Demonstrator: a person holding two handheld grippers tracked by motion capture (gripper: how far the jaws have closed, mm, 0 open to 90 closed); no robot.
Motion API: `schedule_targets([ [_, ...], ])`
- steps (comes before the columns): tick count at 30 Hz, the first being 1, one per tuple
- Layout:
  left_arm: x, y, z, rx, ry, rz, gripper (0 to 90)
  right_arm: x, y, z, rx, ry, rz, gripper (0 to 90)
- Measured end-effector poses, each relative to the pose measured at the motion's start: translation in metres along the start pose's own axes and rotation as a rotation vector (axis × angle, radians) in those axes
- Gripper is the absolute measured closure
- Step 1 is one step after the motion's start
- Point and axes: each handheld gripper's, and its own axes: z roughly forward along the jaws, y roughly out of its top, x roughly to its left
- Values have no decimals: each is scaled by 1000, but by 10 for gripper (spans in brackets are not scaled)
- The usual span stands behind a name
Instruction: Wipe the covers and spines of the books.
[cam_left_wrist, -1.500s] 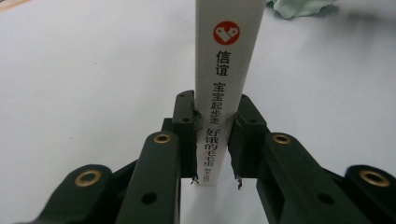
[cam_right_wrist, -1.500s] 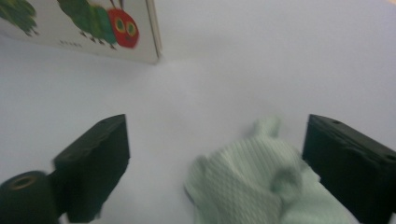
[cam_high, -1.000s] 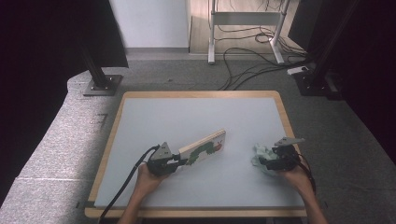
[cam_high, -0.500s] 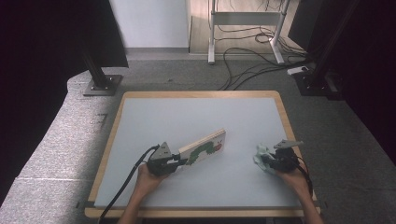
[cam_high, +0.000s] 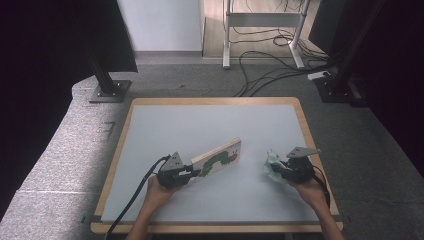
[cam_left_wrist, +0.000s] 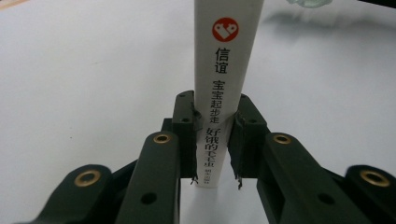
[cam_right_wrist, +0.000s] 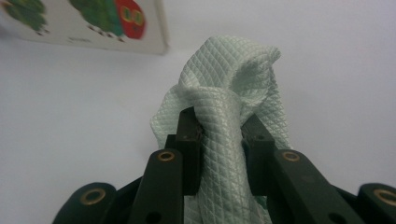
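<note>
A white board book (cam_high: 220, 156) with a green caterpillar on its cover lies tilted on the white table top (cam_high: 210, 125). My left gripper (cam_high: 193, 173) is shut on its near end. In the left gripper view the pads pinch the book's spine (cam_left_wrist: 224, 79) from both sides, with the left gripper (cam_left_wrist: 215, 140) level with the lower printed characters. At the right, my right gripper (cam_high: 278, 170) has just been closing and is now shut on a crumpled pale green cloth (cam_high: 271, 165). The quilted cloth (cam_right_wrist: 233, 79) bulges up between and above the right gripper (cam_right_wrist: 219, 135) pads. The book's cover (cam_right_wrist: 93, 23) shows beyond it.
The table has a wooden rim (cam_high: 114, 165) and stands on grey carpet. Black cables (cam_high: 270, 75) lie on the floor behind it. A black stand base (cam_high: 107, 92) sits at the back left and another (cam_high: 337, 90) at the back right, with white desk legs (cam_high: 227, 35) beyond.
The right gripper's jaws have closed on the green cloth, and the hand has risen a little with it. The left gripper and the book have stayed in place.
</note>
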Motion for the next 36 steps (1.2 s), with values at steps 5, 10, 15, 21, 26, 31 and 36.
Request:
schedule_targets([
  [5,1,0,0,-1,-5,-13,747,20,14,8,-14,50,-41,720],
  [10,1,0,0,1,-7,-10,747,41,27,24,-7,106,-87,720],
  [15,2,0,0,0,-8,-12,747,61,38,40,-3,157,-122,720],
  [21,2,0,0,1,-8,-10,747,89,53,63,5,225,-171,719],
  [26,1,0,0,1,-8,-9,748,111,61,81,21,271,-211,719],
  [31,2,0,0,1,-8,-11,748,129,66,98,39,301,-236,719],
  [36,3,0,0,0,-8,-17,748,137,63,112,42,327,-237,720],
])
